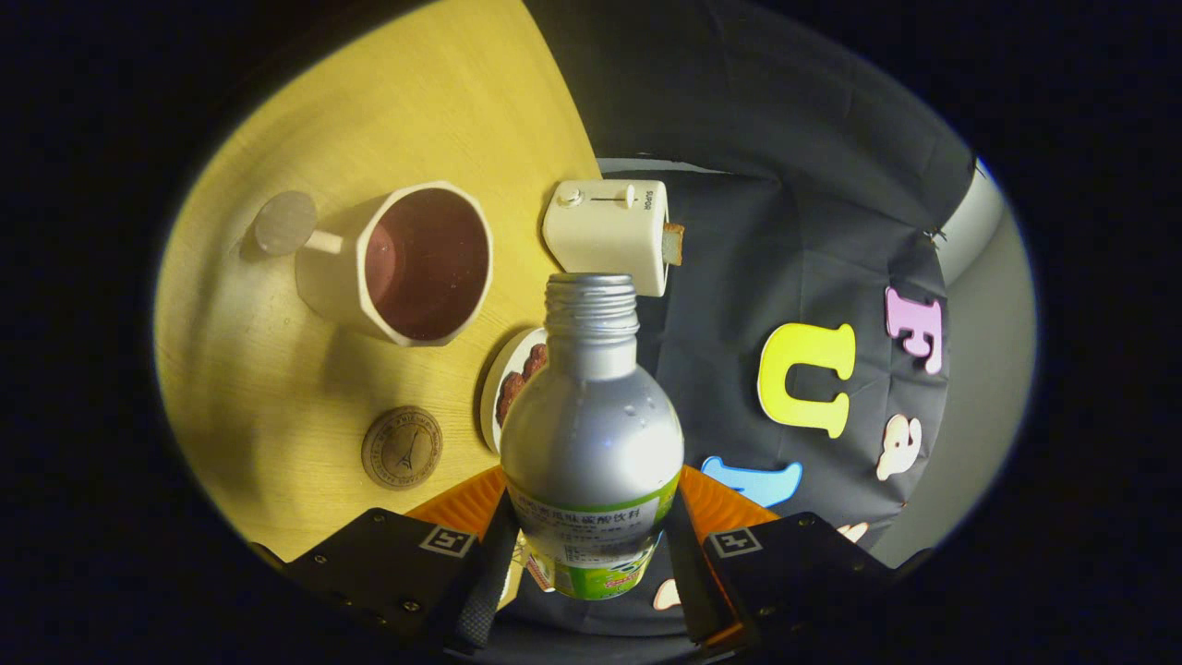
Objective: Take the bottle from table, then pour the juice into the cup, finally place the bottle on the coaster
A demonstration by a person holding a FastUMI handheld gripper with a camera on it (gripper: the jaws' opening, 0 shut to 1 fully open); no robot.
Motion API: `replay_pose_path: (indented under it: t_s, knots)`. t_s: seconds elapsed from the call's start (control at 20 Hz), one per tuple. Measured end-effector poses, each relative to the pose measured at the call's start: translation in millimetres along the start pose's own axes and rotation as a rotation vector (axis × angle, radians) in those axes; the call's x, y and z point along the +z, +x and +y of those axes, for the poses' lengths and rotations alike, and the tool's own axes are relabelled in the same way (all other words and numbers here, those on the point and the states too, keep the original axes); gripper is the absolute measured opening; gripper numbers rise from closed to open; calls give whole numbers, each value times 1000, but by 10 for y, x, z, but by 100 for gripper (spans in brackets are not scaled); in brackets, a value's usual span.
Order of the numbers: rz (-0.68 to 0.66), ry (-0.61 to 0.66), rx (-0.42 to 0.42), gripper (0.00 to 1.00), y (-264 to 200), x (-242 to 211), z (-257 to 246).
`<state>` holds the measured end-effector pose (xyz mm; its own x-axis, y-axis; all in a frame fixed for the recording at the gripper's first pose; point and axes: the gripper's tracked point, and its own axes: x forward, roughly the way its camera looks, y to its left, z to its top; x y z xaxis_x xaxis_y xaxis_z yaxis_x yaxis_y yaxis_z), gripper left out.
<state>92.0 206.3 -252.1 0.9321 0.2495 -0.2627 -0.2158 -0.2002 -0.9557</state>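
Observation:
My gripper is shut on a silver bottle with a green and white label; both fingers press on its lower body. The bottle has no cap, and its threaded neck points ahead, level with the white toaster beyond. The whole view is rolled, so the wooden table stands to the left of the bottle. A white faceted cup with a dark red inside stands on the table, left of the bottle's neck. A round wooden coaster lies on the table near my left finger, apart from the cup.
A white toaster with a slice of bread in it sits at the table's far edge. A small white plate with dark pieces lies partly behind the bottle. A grey round disc is beside the cup.

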Motion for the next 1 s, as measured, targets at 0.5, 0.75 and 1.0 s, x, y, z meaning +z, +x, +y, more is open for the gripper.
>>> replay_pose_path:
  t_s: [0.5,0.75,1.0]
  knots:
    - [-18,379,76,76,-22,-45,167]
    - [-11,627,138,77,28,-76,175]
    - [-31,871,171,77,36,-85,91]
